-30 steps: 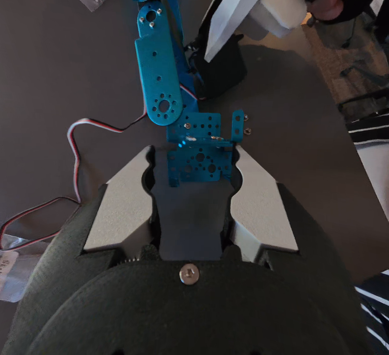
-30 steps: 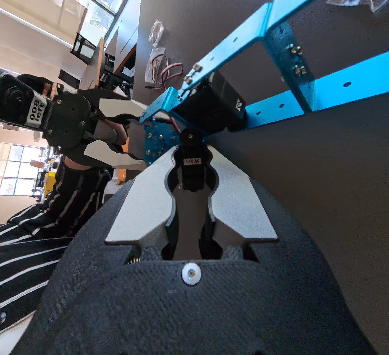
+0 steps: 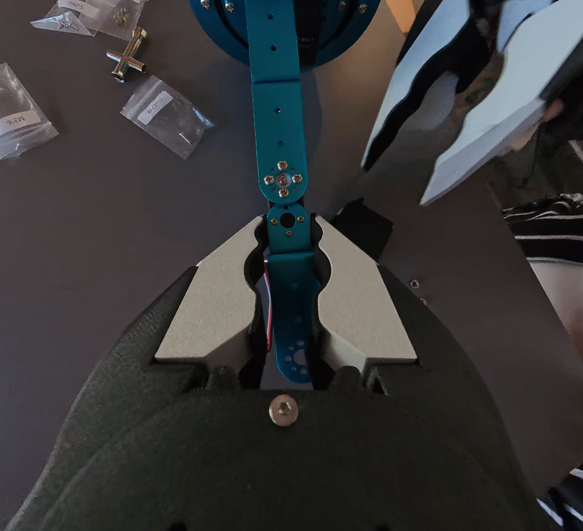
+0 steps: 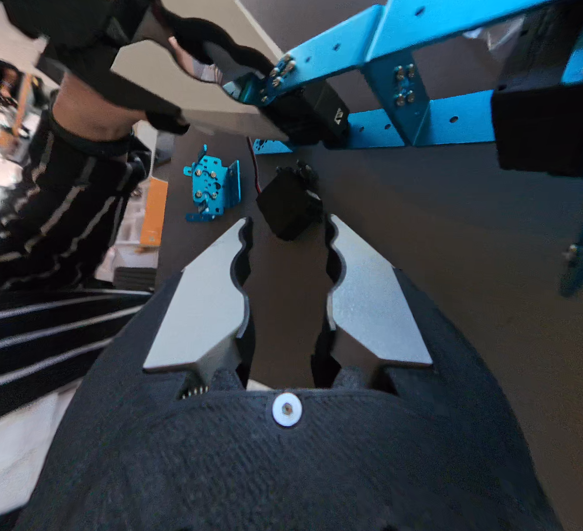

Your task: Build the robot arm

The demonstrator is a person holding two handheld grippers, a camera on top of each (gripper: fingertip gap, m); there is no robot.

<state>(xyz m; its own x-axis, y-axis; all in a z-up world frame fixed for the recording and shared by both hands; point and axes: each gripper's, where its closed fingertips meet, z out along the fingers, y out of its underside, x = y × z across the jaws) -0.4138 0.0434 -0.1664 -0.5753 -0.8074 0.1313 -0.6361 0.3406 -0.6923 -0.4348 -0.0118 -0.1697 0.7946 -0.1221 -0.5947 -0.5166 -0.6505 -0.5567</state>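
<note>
Left tool [image 3: 288, 225] clamps the blue bracket arm [image 3: 277, 125]; right tool [image 4: 288, 225] gapes wide, black servo [image 4: 288, 207] just beyond its tips.

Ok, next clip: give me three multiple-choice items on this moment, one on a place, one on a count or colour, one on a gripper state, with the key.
1. Where does the cross-shaped metal wrench lie?
A. on the dark table, among the clear plastic bags
B. between the right gripper's fingers
C. on top of the round base

2. What colour is the metal arm assembly?
A. red
B. blue
C. yellow

3. How is the left gripper?
A. wide open over bare table
B. out of view
C. closed on a blue link of the arm

Key: 1 A, it rests on the table left of the arm; 2 B, all links and the round base are blue; 3 C, both fingers press the link's sides. The right gripper is open, near a black servo.
</note>
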